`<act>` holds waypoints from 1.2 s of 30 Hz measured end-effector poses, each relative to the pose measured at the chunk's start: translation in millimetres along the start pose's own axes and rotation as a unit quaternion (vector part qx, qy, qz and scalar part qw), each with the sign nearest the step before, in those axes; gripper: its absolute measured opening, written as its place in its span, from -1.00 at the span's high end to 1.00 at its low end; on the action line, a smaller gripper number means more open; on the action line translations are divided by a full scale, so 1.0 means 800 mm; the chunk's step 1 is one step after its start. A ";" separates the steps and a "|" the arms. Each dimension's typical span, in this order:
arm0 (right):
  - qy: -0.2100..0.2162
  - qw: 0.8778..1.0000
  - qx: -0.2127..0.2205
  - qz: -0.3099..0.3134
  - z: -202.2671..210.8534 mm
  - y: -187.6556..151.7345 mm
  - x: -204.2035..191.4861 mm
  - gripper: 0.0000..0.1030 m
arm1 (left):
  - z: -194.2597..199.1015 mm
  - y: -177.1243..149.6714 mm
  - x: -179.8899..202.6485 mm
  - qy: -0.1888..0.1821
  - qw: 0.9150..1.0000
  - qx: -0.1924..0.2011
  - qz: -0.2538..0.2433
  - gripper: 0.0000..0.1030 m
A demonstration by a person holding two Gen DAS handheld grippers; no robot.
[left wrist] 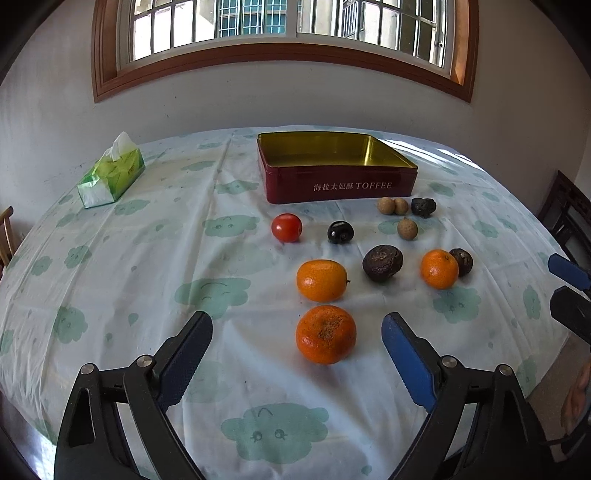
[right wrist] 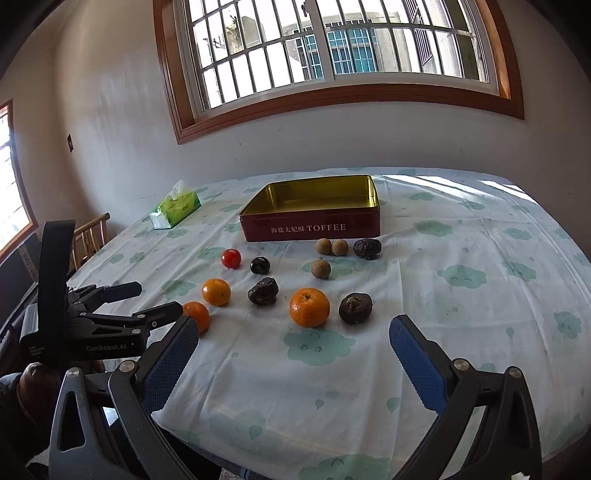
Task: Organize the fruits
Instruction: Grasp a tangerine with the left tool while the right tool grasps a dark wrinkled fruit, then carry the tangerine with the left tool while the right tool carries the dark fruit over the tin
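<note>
Bare cloth left of the scattered fruit; tin walling the far side.

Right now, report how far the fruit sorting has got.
Done: nothing; the toffee tin sits empty. In hand: nothing; left gripper open around the nearest orange, right gripper open. Left: all fruit, including the cherry tomato and longans.

Green tissue pack, cloud-print tablecloth, barred window, wooden chair
</note>
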State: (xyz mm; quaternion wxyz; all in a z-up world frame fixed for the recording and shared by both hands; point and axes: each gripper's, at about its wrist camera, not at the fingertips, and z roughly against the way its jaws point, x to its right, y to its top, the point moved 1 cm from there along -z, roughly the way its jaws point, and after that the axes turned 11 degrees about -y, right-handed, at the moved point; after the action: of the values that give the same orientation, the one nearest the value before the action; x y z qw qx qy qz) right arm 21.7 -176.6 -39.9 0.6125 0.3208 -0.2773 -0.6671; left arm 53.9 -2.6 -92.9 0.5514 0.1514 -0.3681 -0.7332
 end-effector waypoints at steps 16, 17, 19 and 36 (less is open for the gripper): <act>-0.010 0.991 -0.106 0.086 -0.117 0.012 0.050 -0.11 | -0.056 0.000 0.016 0.013 0.998 -0.057 -0.028 0.19; -0.009 0.989 -0.111 0.094 -0.124 0.012 0.050 -0.08 | -0.056 -0.001 0.019 0.019 0.998 -0.054 -0.034 0.19; -0.002 0.986 -0.127 0.107 -0.138 0.012 0.049 -0.05 | -0.057 -0.002 0.023 0.027 0.997 -0.051 -0.041 0.19; 0.011 0.995 -0.073 0.069 -0.090 0.028 0.044 0.34 | -0.022 0.022 0.031 0.033 0.999 -0.001 -0.024 0.20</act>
State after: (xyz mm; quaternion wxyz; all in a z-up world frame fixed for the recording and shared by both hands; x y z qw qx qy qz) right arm 89.9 -212.3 -72.3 0.6819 0.2623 -0.2423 -0.6383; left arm 68.4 -33.9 -88.1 0.5453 0.1840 -0.3456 -0.7412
